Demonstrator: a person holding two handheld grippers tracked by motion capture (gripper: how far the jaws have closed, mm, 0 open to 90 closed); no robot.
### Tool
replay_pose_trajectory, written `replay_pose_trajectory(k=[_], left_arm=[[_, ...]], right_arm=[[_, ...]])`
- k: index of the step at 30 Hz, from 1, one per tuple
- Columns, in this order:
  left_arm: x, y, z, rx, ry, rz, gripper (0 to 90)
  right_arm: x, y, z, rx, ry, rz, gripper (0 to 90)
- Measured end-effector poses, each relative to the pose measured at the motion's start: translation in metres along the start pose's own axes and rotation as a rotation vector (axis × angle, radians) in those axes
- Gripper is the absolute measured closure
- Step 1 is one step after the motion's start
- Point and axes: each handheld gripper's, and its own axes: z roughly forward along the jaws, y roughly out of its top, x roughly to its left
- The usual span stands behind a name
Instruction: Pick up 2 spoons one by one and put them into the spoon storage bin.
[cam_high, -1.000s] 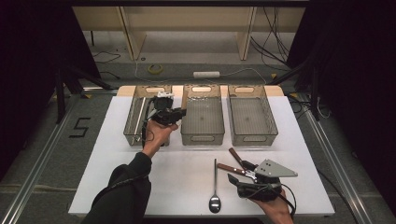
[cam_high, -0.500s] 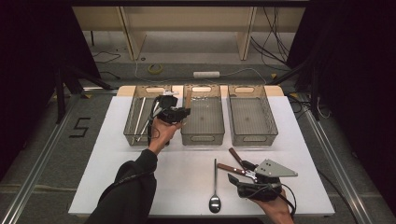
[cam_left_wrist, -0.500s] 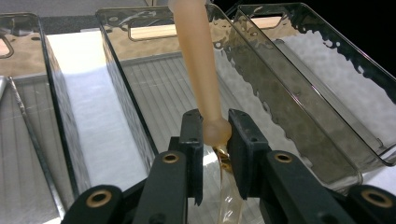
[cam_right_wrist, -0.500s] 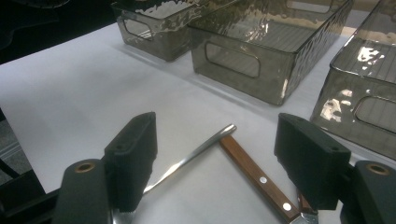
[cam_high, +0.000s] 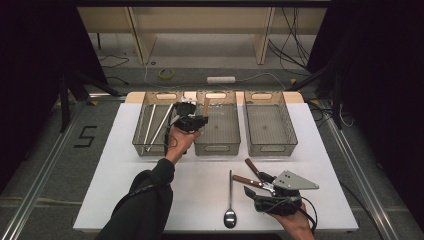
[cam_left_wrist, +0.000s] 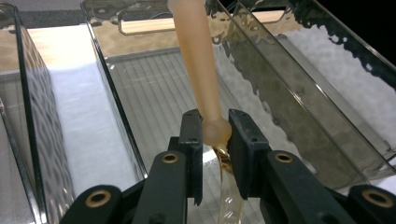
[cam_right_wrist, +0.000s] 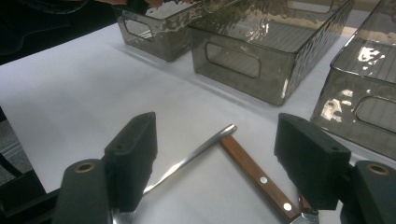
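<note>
While my left hand holds its load over the bins, the big white tabletop (cam_high: 125, 200) carries all the rest, so I start there. Three smoky clear plastic bins stand side by side along its far edge. The left bin (cam_high: 142, 145) has long pale sticks (cam_high: 160, 125) lying in it. The middle bin (cam_left_wrist: 154, 88) has a ribbed floor and wavy, shiny walls, and looks bare inside. The right bin (cam_high: 270, 125) sits nearer the far right corner.

My left gripper (cam_high: 192, 121) hangs over the wall between the left and middle bins. Its black jaws are clamped on the thick, rounded end of a smooth, see-through amber plastic utensil (cam_left_wrist: 198, 70). The handle runs straight away from the jaws, up toward the far wall of the middle bin, and a thin clear part hangs down below the pads. So the utensil's long side already lines up with the long side of the bin. I think the drop only needs the hand a bit lower and over the ribbed floor.

My right gripper (cam_high: 272, 197) rests near the near right corner, with jaws wide apart and nothing in them. Just ahead of it lie a knife with a brown wooden riveted handle (cam_right_wrist: 254, 175) and a shiny long metal spoon (cam_high: 230, 197), whose thin tip touches the knife handle's end. The right hand is much the closer one to both.
</note>
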Motion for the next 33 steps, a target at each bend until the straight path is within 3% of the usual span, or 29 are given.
replay_pose_trajectory(k=[11, 20, 27, 33], left_arm=[[0.000, -0.004, 0.012, 0.034, 0.031, -0.012, 73.6], [-0.002, -0.003, 0.006, 0.003, -0.003, -0.011, 54.7], [0.000, -0.006, -0.024, -0.010, -0.057, -0.021, 40.8], [0.004, -0.023, -0.064, -0.061, -0.054, 0.013, 32.3]], right_arm=[[0.000, 0.000, 0.000, -0.002, 0.003, 0.002, 31.0], [0.001, 0.000, 0.000, 0.004, 0.003, -0.003, 31.0], [0.004, -0.001, 0.003, 0.013, 0.013, -0.001, 31.9], [0.010, -0.001, 0.008, 0.048, 0.026, 0.001, 33.2]])
